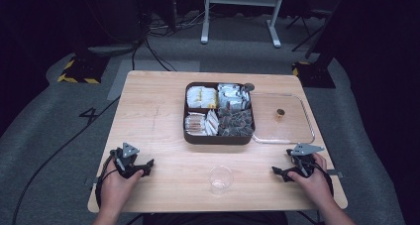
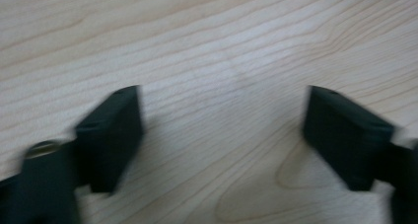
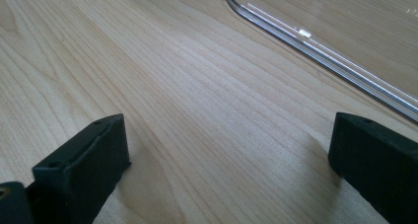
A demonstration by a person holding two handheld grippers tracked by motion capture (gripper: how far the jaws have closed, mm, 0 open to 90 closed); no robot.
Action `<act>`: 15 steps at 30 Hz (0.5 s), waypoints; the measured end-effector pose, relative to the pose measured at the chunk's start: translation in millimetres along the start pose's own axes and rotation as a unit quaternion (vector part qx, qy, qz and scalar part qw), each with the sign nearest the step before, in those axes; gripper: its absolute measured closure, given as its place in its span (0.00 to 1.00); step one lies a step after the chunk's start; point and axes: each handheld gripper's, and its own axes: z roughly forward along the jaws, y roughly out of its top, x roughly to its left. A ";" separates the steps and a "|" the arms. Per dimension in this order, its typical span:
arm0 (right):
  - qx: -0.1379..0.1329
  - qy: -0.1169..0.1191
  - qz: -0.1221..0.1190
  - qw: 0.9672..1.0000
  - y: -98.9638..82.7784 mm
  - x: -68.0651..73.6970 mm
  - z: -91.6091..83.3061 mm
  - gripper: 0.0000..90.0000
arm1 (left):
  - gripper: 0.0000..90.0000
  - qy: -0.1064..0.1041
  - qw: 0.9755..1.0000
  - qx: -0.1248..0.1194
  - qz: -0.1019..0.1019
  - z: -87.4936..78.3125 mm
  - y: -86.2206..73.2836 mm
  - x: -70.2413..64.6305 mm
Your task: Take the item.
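High view: both tools parked on my desk (image 1: 148, 106)
left tool (image 1: 143, 168) wide, empty; right tool (image 1: 280, 172) wide, empty; clear cup (image 1: 220, 178) between them; snack tray (image 1: 219, 113) beyond

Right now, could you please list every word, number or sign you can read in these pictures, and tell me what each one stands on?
"4": a dark mark on the grey floor left of the table; it reads like that digit.
Yellow and black hazard stripes, no words: on the stand bases at the table's far corners.
Packets in the brown divided box: any print is too small to read.
Clear lid and clear cup: no text visible.
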 end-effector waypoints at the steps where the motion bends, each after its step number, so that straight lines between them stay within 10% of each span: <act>1: 0.000 0.000 0.000 1.000 0.0 0.0 0.0 0.02 | 0.28 -0.006 1.000 0.001 -0.001 -2.0 1.8 -1.7; 8: 0.000 0.001 -0.002 1.000 0.0 -0.3 0.2 0.02 | 0.38 -0.020 1.000 -0.012 -0.012 -19.9 19.8 -16.0; 15: 0.000 0.002 -0.002 1.000 0.1 -0.4 0.2 0.02 | 0.34 -0.019 0.999 -0.019 0.029 -38.1 46.6 -36.1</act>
